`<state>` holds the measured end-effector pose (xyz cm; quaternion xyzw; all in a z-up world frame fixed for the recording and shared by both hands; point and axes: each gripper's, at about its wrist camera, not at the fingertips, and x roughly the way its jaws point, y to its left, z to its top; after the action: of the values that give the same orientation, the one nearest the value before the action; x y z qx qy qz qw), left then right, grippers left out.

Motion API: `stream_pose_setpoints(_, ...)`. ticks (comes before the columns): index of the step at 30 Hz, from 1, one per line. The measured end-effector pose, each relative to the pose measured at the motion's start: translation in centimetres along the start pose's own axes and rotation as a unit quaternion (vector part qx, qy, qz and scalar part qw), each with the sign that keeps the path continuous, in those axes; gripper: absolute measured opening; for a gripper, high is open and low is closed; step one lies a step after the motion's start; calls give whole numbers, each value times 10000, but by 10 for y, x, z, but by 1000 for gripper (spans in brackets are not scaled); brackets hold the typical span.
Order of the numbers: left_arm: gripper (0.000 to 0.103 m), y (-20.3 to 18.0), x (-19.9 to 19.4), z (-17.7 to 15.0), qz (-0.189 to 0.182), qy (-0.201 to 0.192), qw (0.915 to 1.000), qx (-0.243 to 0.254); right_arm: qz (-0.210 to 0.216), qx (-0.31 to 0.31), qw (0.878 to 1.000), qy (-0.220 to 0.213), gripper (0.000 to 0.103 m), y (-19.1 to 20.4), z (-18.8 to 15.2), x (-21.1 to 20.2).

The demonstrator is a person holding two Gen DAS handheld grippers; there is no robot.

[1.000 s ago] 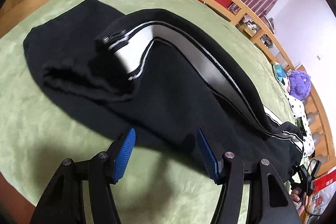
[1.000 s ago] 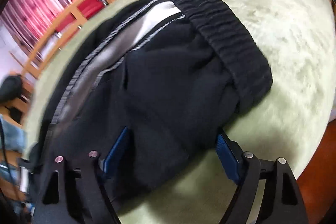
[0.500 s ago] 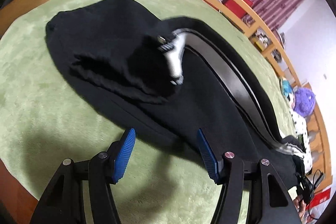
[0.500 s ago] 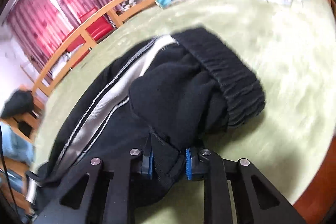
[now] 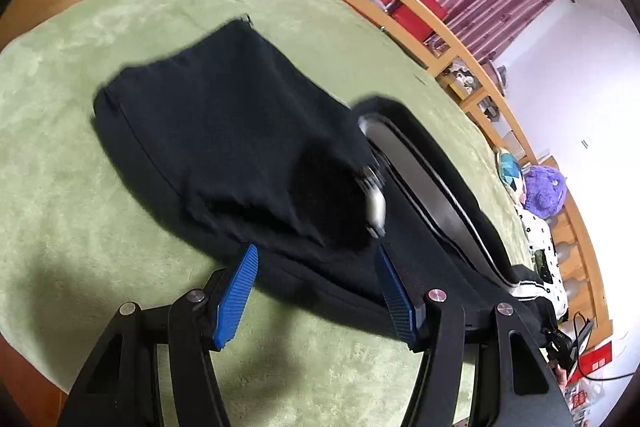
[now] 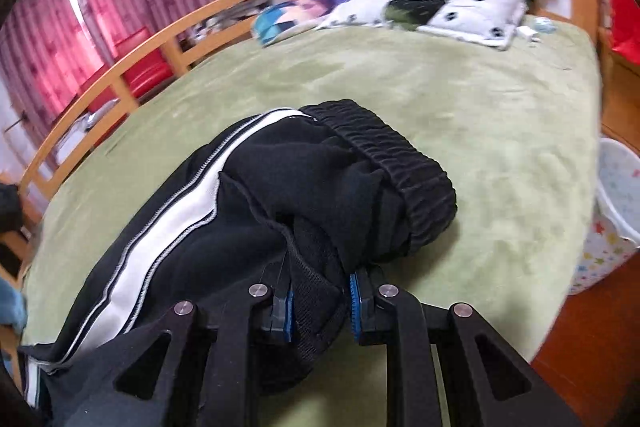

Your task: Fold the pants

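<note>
Right gripper (image 6: pixel 320 309): jaws now pinching pants (image 6: pixel 280 195) near waistband, open a second ago | left gripper (image 5: pixel 316 295): jaws spread, empty | pants on bed (image 6: pixel 500 115), hem flipped over | fold under way.

The far end of the black pants with the white side stripe (image 5: pixel 248 147) is running behind the left gripper's black arm. A bunched fold (image 5: pixel 372 187) is looking blurry. The right gripper's blue pads (image 6: pixel 354 301) are mostly hiding, probably under cloth.
</note>
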<state>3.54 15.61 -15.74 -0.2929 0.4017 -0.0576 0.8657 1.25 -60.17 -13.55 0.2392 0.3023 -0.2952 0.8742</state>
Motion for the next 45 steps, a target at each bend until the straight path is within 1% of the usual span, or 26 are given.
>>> stream_pose_setpoints(2, 59, -6, 1, 1, -117, 23, 9999, 97, -83, 221, 9997, 105, 19, -16, 4, 5)
stream_pose_setpoints(3, 59, -11, 3, 2, -176, 53, 9997, 156, -16, 313, 9993, 187, 20, -21, 4, 7)
stream_pose_setpoints(4, 59, -15, 5, 2, -268, 90, 9993, 237, -4, 245, 9994, 258, 20, -20, 3, 9)
stream_pose_setpoints(6, 59, -28, 9, 2, -422, 157, 9982, 391, -213, -212, 9993, 243, 23, -7, 2, 8)
stream_pose_setpoints(8, 59, -39, 11, 2, -482, 150, 9972, 547, -369, -588, 9969, 369, 33, 4, -2, 7)
stream_pose_setpoints(10, 62, -51, 16, 5, -436, 44, 9969, 656, -463, -774, 9950, 439, 38, 7, -6, 1)
stream_pose_setpoints(11, 67, -55, 19, 7, -331, 13, 9972, 670, -460, -805, 9948, 416, 38, 7, -7, -6)
stream_pose_setpoints(13, 68, -58, 32, 13, 39, 0, 9982, 599, -384, -795, 9954, 369, 42, 3, -9, -20)
stream_pose_setpoints(14, 68, -58, 42, 16, 123, 38, 9987, 485, -338, -806, 9956, 341, 47, 2, -11, -28)
stream_pose_setpoints(16, 65, -56, 55, 20, 174, 149, 9994, 268, -257, -805, 9960, 276, 51, 1, -14, -42)
stream_pose_setpoints(17, 55, -56, 62, 22, 207, 176, 9994, 215, -220, -789, 9962, 280, 51, 1, -17, -48)
stream_pose_setpoints(18, 22, -56, 64, 28, 251, 86, 9995, 180, -177, -782, 9963, 312, 51, 2, -18, -50)
stream_pose_setpoints(19, 15, -55, 62, 33, 228, 27, 9996, 181, -145, -755, 9964, 347, 51, 3, -20, -53)
stream_pose_setpoints(21, 13, -58, 48, 46, 63, -239, 9990, 365, -105, -663, 9969, 402, 51, 5, -24, -56)
stream_pose_setpoints(24, 13, -64, 22, 83, 409, -796, 9934, 715, -14, -560, 9973, 472, 51, 12, -31, -58)
stream_pose_setpoints(28, 13, -56, 19, 129, 492, -927, 9922, 667, 120, -563, 9965, 605, 51, 29, -40, -53)
stream_pose_setpoints(29, 18, -55, 24, 139, 641, -874, 9914, 739, 171, -593, 9960, 645, 51, 36, -42, -51)
stream_pose_setpoints(30, 30, -55, 29, 143, 801, -786, 9907, 764, 196, -642, 9955, 668, 51, 43, -44, -50)
stream_pose_setpoints(31, 39, -55, 32, 148, 1082, -693, 9890, 735, 199, -705, 9950, 684, 51, 50, -47, -49)
stream_pose_setpoints(32, 59, -53, 32, 149, 1382, -671, 9859, 663, 219, -768, 9944, 686, 51, 58, -49, -49)
stream_pose_setpoints(33, 66, -52, 28, 147, 1340, -741, 9861, 641, 267, -815, 9939, 695, 51, 64, -52, -49)
stream_pose_setpoints(35, 69, -51, 21, 141, 1098, -775, 9888, 648, 373, -887, 9927, 728, 51, 77, -55, -51)
stream_pose_setpoints(37, 71, -44, 13, 129, 1067, -722, 9899, 598, 504, -941, 9915, 750, 51, 87, -58, -53)
stream_pose_setpoints(41, 71, -28, 8, 92, 718, -293, 9958, 478, 687, -1062, 9890, 764, 51, 103, -65, -57)
stream_pose_setpoints(43, 71, -19, 4, 73, 596, -236, 9973, 366, 773, -1072, 9880, 795, 51, 109, -70, -60)
stream_pose_setpoints(45, 70, -7, 5, 54, 339, -221, 9990, 209, 818, -1056, 9873, 857, 51, 113, -75, -61)
